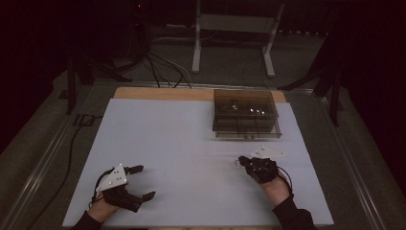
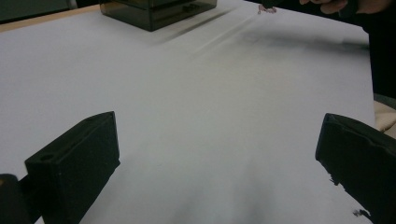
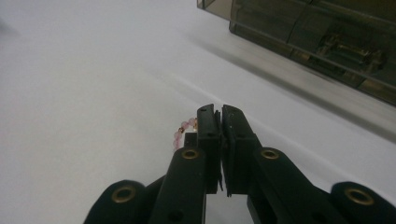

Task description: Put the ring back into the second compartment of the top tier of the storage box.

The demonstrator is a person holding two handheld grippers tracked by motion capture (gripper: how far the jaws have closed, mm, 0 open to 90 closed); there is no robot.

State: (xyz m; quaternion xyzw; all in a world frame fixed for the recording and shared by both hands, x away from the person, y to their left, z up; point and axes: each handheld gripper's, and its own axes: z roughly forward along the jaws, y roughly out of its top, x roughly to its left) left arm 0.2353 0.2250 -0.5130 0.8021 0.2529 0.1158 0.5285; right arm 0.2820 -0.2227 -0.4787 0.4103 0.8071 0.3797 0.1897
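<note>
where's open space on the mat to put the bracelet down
Widest bare patch: the mat's middle and far left, between the left tongs, the box and the mat's far edge. A narrower strip runs between both tongs along the near edge. Tightest spot: the right tongs, shut on the bracelet, just before the box.

My right gripper point(image 3: 219, 116) is matt black plastic, slightly grainy, with small brass-coloured metal rings set in its links. Pinched between its jaws is a bracelet point(image 3: 183, 130) of glossy pale pink beads, with one tiny gold-toned bead among them (glass or plastic, I can't tell). My left gripper point(image 2: 219, 158) has the same dull black plastic, chipped rough at one jaw edge. The table cover point(image 1: 182, 139) looks like smooth, matt white sheet over a wooden board. The box point(image 1: 245, 114) is smoky, see-through plastic with a glossy sheen.
</note>
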